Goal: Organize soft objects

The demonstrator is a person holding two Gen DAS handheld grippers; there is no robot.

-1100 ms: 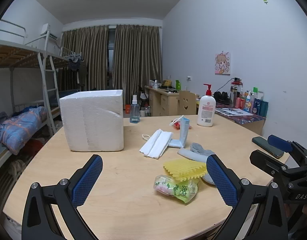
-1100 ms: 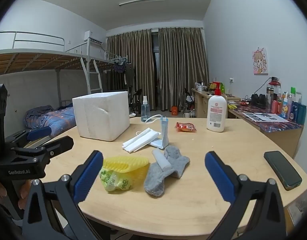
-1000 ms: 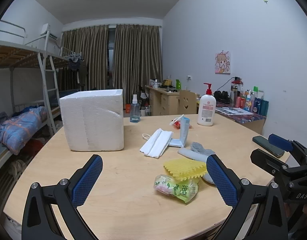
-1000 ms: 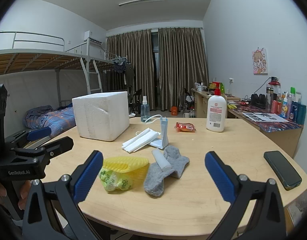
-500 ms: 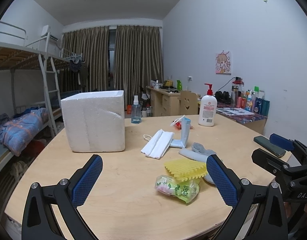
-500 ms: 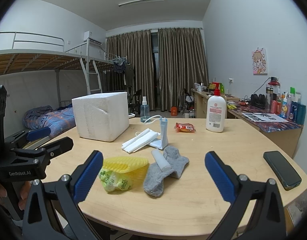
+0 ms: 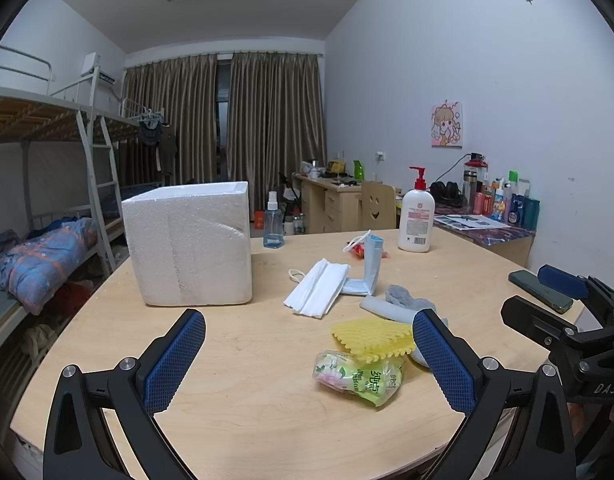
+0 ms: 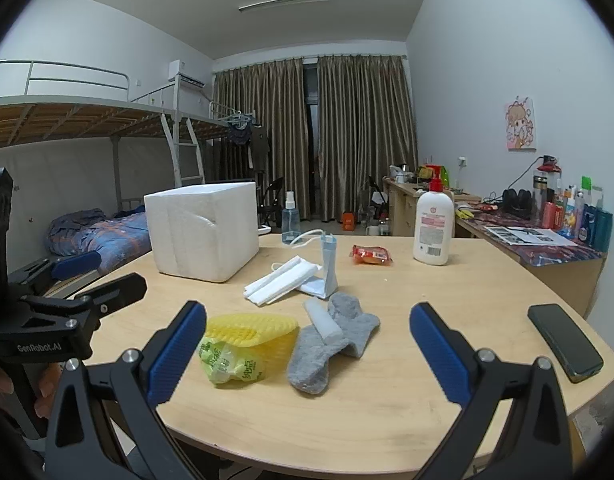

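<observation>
On the round wooden table [image 7: 235, 420] lie a green tissue pack [image 7: 359, 376] [image 8: 227, 364], a yellow foam net [image 7: 373, 338] [image 8: 259, 334], a grey sock [image 8: 327, 340] [image 7: 407, 302] with a white foam roll [image 8: 322, 320] on it, white face masks [image 7: 317, 288] [image 8: 281, 280] and a blue mask [image 7: 369, 266] [image 8: 327, 268]. A white foam box [image 7: 191, 244] [image 8: 203, 230] stands at the back left. My left gripper [image 7: 307, 360] is open and empty, near the tissue pack. My right gripper [image 8: 307, 350] is open and empty, before the sock.
A lotion pump bottle [image 7: 417, 220] [image 8: 433, 228], a spray bottle [image 7: 273, 226], a red snack packet [image 8: 371, 256] and a black phone [image 8: 565, 342] are on the table. A bunk bed [image 7: 47, 216] stands left. A cluttered desk [image 8: 547, 236] runs along the right wall.
Almost nothing: the left wrist view has shifted very slightly. Both grippers stay open and empty and the objects have not moved.
</observation>
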